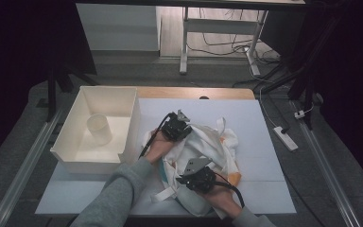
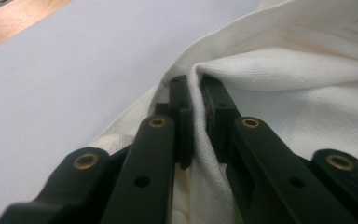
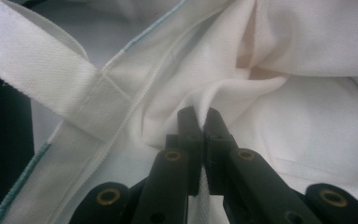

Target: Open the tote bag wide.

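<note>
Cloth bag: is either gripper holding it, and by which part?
Both hold the white cloth bag. The left gripper pinches a raised fold near its edge; the right gripper pinches a fold of the body beside the strap.

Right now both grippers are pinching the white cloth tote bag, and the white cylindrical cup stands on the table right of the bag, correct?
Not quite. Both the left gripper and the right gripper are shut on folds of the white cloth tote bag, but the white cylindrical cup stands inside the white rectangular bin, left of the bag. The high view shows it.
</note>
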